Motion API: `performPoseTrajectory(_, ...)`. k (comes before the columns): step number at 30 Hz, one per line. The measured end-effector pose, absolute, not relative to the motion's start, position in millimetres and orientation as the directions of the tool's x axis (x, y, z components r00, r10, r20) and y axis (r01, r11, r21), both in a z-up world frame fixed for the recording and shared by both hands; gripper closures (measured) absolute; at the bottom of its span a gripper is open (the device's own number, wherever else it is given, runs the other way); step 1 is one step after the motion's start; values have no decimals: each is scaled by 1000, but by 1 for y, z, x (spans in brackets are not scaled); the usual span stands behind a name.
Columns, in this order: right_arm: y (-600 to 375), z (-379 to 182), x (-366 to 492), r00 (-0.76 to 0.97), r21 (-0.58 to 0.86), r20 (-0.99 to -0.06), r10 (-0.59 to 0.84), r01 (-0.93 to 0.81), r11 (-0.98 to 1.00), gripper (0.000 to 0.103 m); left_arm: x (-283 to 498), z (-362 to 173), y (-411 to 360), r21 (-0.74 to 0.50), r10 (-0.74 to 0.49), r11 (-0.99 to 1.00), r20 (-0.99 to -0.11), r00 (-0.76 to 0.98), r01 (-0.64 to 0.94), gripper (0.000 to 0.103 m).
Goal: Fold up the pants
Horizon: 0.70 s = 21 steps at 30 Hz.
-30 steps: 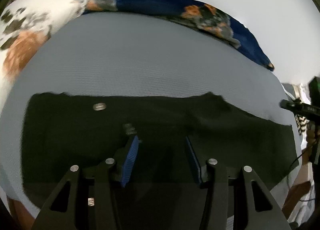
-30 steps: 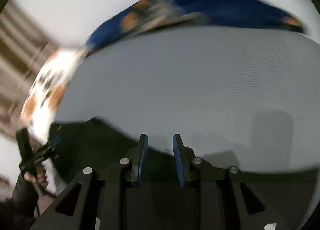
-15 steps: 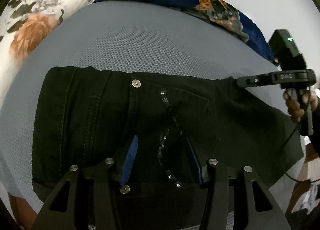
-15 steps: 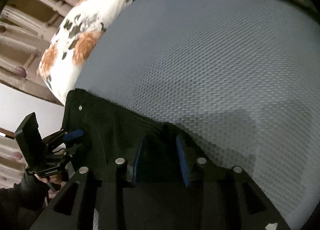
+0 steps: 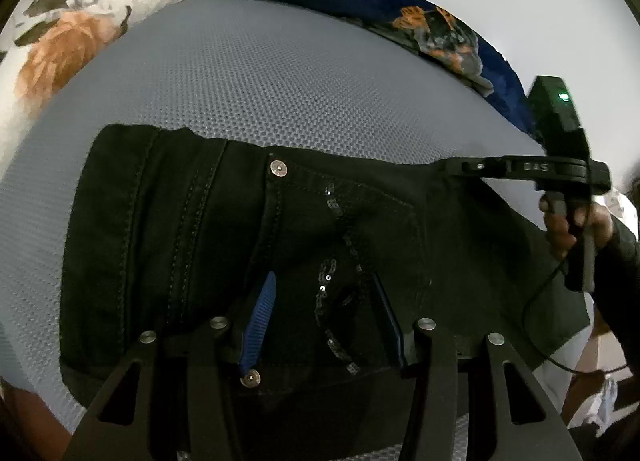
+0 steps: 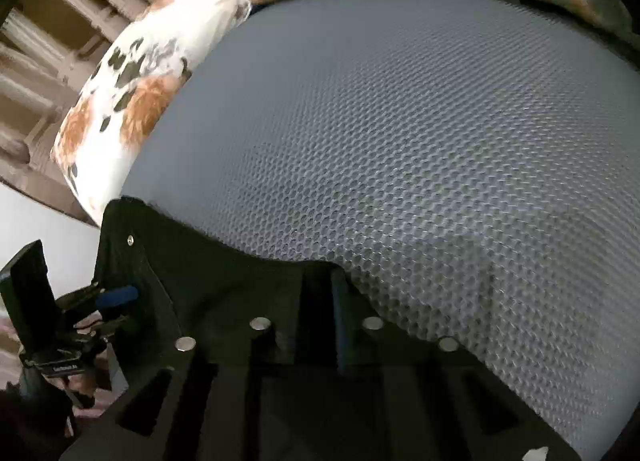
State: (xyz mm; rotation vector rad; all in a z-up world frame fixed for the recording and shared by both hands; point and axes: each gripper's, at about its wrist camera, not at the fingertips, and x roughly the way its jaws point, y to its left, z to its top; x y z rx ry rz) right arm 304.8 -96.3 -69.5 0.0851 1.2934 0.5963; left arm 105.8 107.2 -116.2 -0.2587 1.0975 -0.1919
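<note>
Black pants point(image 5: 160, 241) lie spread on the grey mesh mattress point(image 5: 280, 81), waistband button up and a line of sequins down the front. My left gripper point(image 5: 323, 317) points down into them, its blue pads held apart by a raised bunch of sequinned fabric. In the right wrist view the pants point(image 6: 224, 293) fill the lower left. There my right gripper point(image 6: 322, 301) is closing on their far edge, with dark fabric in the narrow gap. From the left wrist view, the right gripper point(image 5: 444, 167) pinches that edge, with a hand point(image 5: 560, 221) on its handle.
A white floral pillow point(image 5: 68, 33) lies at the mattress's far left corner and a blue floral blanket point(image 5: 380, 9) runs along its far side. A wooden slatted headboard point(image 6: 48, 41) stands behind the pillow point(image 6: 132, 101). Bare mattress point(image 6: 400, 141) stretches beyond the pants.
Both grippers came down toward the mattress and the pants settled flat on it. The right gripper swung in to the pants' far edge. Little has shifted in the last half second.
</note>
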Motion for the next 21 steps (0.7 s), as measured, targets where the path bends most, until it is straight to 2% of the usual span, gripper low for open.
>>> performPoseTrajectory(4,-130,-31,280,306,322,-851,426,-337,885,77,102,-96,90,-301,-304,950,-819,486,86,53)
performPoseTrajectory(7,-166,-14,255,399,264,-848,350,-255,930,67,110,-81,64,-279,-328,945,-785,525,173,53)
performPoseTrajectory(9,-195,-11,235,433,213,-859,275,-186,959,66,122,-77,43,-279,-362,932,-772,523,233,53)
performPoseTrajectory(14,-250,-16,198,443,127,-888,124,-22,992,66,162,-85,-11,-286,-425,897,-766,483,336,53)
performPoseTrajectory(21,-289,-40,184,434,86,-900,39,89,992,66,203,-113,-52,-277,-418,894,-798,434,351,53)
